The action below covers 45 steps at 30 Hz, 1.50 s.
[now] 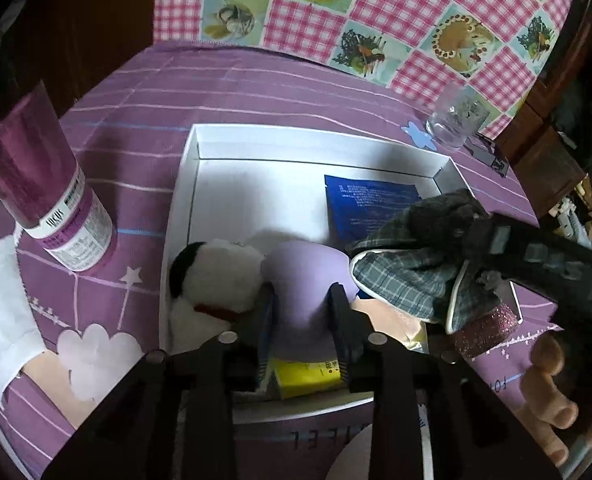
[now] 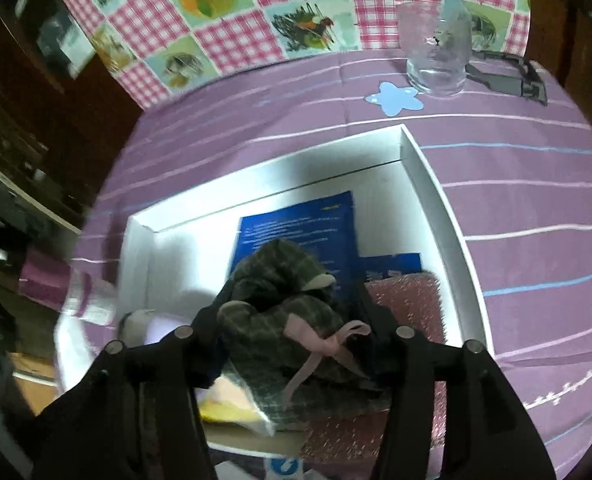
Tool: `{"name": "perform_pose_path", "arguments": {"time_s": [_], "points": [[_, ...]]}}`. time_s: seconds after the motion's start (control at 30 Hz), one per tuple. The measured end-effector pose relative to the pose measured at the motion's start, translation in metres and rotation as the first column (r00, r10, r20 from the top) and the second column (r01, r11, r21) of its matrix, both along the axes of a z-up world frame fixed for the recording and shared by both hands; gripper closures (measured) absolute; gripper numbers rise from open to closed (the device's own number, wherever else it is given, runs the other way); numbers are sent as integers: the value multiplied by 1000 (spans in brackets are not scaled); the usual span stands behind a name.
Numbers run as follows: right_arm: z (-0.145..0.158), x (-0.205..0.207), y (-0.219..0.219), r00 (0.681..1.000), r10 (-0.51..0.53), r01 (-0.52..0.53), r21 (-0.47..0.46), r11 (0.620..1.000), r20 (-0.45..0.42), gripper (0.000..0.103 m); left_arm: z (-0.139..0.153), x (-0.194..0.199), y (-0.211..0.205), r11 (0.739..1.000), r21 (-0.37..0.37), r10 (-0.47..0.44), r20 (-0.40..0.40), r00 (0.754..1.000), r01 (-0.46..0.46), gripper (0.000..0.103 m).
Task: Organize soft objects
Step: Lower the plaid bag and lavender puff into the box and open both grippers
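A white open box [image 1: 194, 184] [image 2: 435, 184] lies on the purple tablecloth. My left gripper [image 1: 301, 304] is shut on a lilac soft object [image 1: 301, 276] inside the box, beside a black-and-white plush toy [image 1: 212, 276]. My right gripper [image 2: 292, 308], seen in the left wrist view [image 1: 471, 236], is shut on a grey plaid cloth item [image 2: 280, 304] [image 1: 411, 276] with a pink bow [image 2: 327, 344], held over the box's right part. Blue packets [image 1: 369, 208] [image 2: 296, 228] lie flat on the box floor.
A purple lidded canister [image 1: 44, 188] stands left of the box. A clear glass [image 1: 453, 122] [image 2: 435, 52] and a blue star cutout [image 2: 393, 98] are behind it. A glittery pink item [image 2: 407, 300] and yellow packet [image 1: 307, 376] lie in the box. A checked cloth hangs behind.
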State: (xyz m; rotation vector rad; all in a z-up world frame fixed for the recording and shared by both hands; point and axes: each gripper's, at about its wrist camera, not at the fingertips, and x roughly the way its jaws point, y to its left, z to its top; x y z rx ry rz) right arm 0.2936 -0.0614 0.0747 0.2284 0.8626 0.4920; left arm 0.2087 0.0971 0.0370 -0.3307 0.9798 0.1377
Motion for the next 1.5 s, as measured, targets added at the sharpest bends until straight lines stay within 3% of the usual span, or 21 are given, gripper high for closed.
{"name": "perform_pose_path", "arguments": {"time_s": [0.07,0.2,0.33,0.37,0.5,0.83,0.97,1.23,1.5], "points": [[5,0,-8,1000,2,-1,61,998,-21,40,2,-1,-2,1000,11,5,11,1000,-5,66],[14,-3,-22,998,35,-27,161,987,-46,39,10,-5,-1,1000,13,15,27,1000,-15,60],[29,-13,-29,999,42,-45,152,987,23,38,27,-12,-1,1000,11,15,73,997,-16,36],[33,-17,-31,998,34,-41,154,987,48,38,31,-14,-2,1000,16,15,88,996,-16,34],[47,-30,-37,994,17,-34,156,987,112,29,42,-18,-8,999,40,4,115,993,-9,33],[60,-56,-46,986,-1,-3,21,1000,166,29,53,-27,-16,997,74,12,76,997,-18,33],[61,-68,-66,989,-4,-7,74,997,146,29,65,-34,-21,998,68,-4,83,997,-2,33],[62,-82,-86,987,-24,3,137,991,157,29,72,-36,-30,991,131,-17,63,998,9,33],[48,-83,-75,999,25,-23,-40,999,48,30,64,-36,-22,992,123,-6,-29,1000,9,33]]}}
